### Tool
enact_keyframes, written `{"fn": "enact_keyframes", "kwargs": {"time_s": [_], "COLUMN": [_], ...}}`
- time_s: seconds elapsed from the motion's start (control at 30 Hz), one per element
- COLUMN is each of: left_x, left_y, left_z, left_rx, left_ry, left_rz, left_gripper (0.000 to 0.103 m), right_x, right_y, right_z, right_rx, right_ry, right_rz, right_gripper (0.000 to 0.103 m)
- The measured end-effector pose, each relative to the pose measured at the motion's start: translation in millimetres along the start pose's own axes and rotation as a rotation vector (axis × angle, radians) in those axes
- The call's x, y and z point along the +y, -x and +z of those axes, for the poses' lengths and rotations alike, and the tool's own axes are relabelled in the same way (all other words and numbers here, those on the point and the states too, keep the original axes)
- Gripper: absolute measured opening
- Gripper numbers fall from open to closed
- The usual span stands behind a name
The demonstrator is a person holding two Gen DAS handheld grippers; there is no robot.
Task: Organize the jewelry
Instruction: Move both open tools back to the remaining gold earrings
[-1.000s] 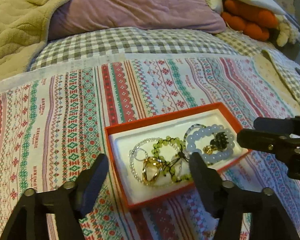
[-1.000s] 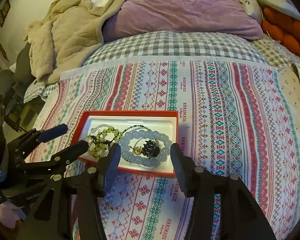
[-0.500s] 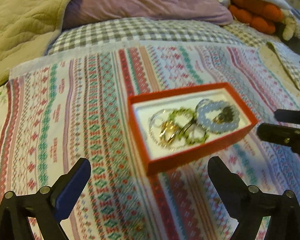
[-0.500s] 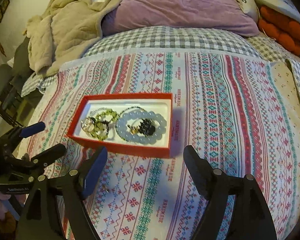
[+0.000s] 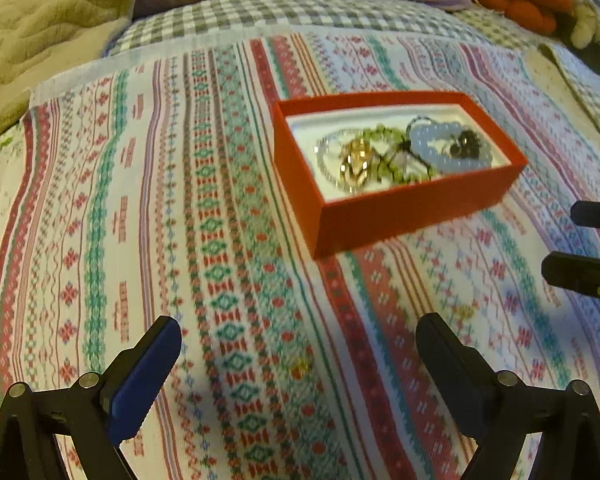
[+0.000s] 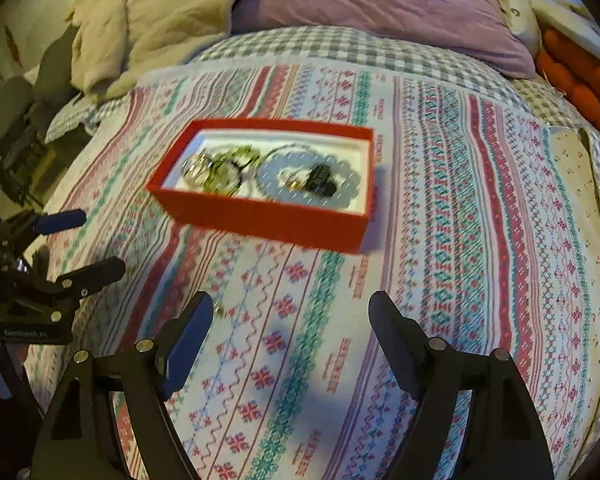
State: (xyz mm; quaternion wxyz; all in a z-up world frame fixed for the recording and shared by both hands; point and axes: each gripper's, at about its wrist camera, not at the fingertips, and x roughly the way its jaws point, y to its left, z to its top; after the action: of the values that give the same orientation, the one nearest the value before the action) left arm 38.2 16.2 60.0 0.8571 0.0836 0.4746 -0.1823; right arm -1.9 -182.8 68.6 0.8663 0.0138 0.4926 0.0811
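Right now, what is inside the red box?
The red box holds a pale blue bead bracelet, a green bead bracelet, gold rings and a dark charm. Anything under the tangle is hidden.

both hand-held grippers, left [image 5: 298, 346] and right [image 6: 290, 322], have opened and drawn back off the red box [image 5: 400, 208].

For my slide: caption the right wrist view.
Open right gripper hovers before a red box of beaded bracelets on a patterned cloth.
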Motion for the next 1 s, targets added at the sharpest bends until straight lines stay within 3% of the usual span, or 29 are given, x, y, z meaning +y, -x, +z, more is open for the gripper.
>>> {"fn": "enact_keyframes", "kwargs": {"time_s": [0.63, 0.83, 0.9, 1.0], "left_x": [7.4, 9.5, 8.9, 9.4], "left_y": [-16.5, -22.3, -22.0, -22.4], "left_z": [-42.0, -45.4, -45.3, -42.6], "left_rx": [0.080, 0.083, 0.071, 0.055], "left_ry": [-0.014, -0.002, -0.001, 0.007], "left_rz": [-0.032, -0.035, -0.043, -0.069], "left_gripper": [0.097, 0.097, 0.093, 0.079], "right_x": [41.8, 45.0, 45.4, 49.6], "right_y": [-45.0, -50.2, -52.0, -55.1], "right_z": [-43.5, -45.7, -46.2, -46.2], "right_rx": [0.120, 0.108, 0.106, 0.107], "right_ry": [0.120, 0.132, 0.129, 0.144], "right_rz": [-0.002, -0.004, 0.001, 0.000], "right_gripper": [0.082, 0.083, 0.087, 0.092]}}
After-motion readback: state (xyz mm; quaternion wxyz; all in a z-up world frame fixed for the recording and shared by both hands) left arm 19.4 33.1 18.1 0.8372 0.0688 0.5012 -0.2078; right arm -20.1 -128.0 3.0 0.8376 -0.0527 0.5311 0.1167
